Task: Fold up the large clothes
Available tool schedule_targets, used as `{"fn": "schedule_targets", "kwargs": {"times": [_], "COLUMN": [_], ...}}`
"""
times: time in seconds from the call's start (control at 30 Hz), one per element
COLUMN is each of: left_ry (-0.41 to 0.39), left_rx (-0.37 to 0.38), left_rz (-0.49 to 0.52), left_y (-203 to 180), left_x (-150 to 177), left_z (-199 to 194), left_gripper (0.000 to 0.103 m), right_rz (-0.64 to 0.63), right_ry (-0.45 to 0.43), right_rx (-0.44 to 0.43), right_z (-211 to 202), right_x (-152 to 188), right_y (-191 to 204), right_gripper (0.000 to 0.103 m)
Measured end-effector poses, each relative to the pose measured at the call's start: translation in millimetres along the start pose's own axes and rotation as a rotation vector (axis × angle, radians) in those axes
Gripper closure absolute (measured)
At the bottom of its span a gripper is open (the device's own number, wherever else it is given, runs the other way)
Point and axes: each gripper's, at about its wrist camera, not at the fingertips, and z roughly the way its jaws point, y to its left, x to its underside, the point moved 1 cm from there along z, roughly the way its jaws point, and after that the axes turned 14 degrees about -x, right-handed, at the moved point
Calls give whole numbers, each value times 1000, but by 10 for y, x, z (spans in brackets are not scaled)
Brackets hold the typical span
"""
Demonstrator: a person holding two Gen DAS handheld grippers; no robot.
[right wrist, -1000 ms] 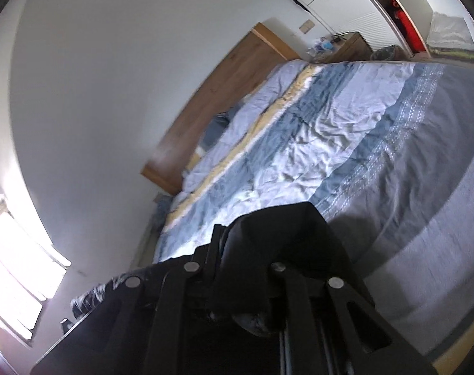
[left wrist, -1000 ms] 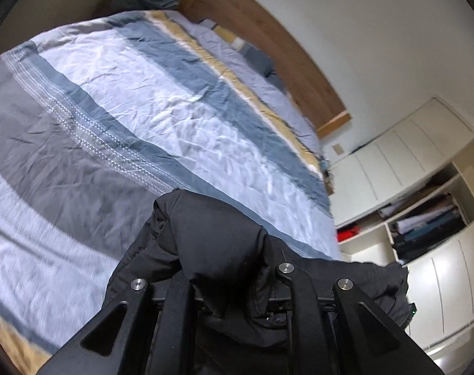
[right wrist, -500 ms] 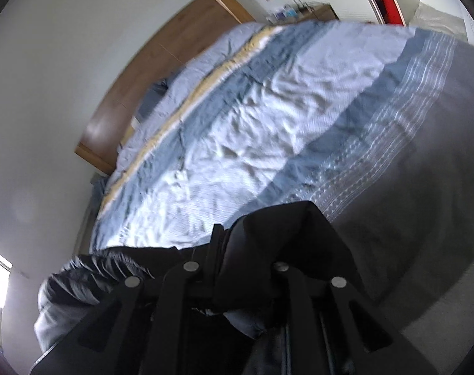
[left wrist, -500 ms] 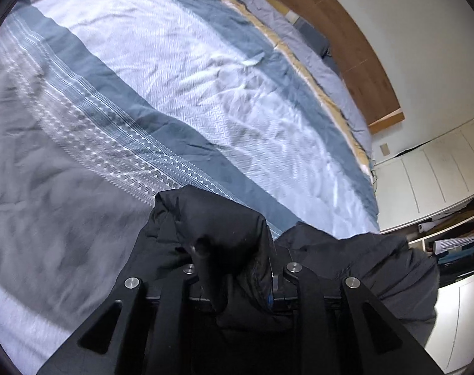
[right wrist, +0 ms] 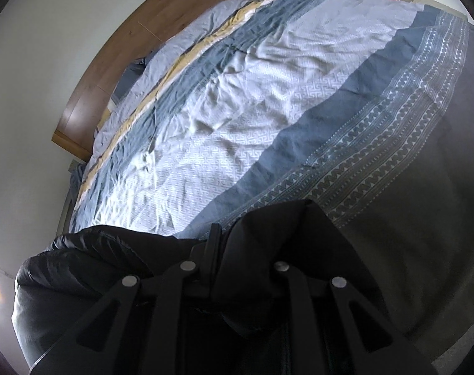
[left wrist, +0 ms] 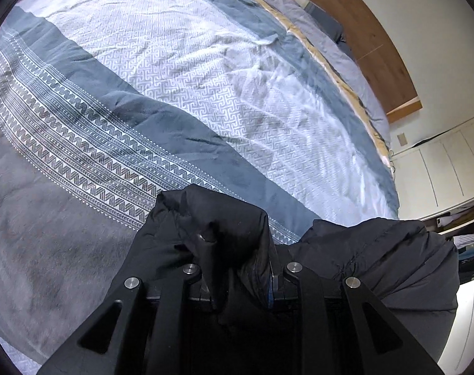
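striped bed (left wrist: 205, 100) | black jacket (left wrist: 212, 237) bunched in both grippers' jaws

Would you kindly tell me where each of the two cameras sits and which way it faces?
Left wrist: sits on the left tongs, facing down across the bed toward the headboard and cupboards; only the tongs' black fingers show, clamped on the jacket.
Right wrist: sits on the right tongs, facing down across the bed toward the headboard; only the tongs show, clamped on the jacket.
Shared: bed, headboard, jacket.
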Motion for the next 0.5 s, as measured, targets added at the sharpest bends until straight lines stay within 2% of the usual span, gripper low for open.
{"fn": "schedule_targets", "kwargs": {"times": [0.3,0.37,0.43,0.5], "left_ry": [10,7,-10,-17], "left_rx": [15,16,36,48], "left_rz": [-15,-11,-9,-11], "left_y": [47,36,36,38], "left_x": [6,2,-12,-30], "left_z": [83,44,-60,-141], "left_gripper": [80,78,71,63], "right_rz": [11,13,16,31], "right_ry": [10,6,1,-5], "right_rx": [0,-3,-22,-57], "right_z": [69,40,-4,-80], "right_x": [6,-4,-22,-55], "right_y": [-47,-35,-20,-8], "right_gripper": [87,86,82,70]}}
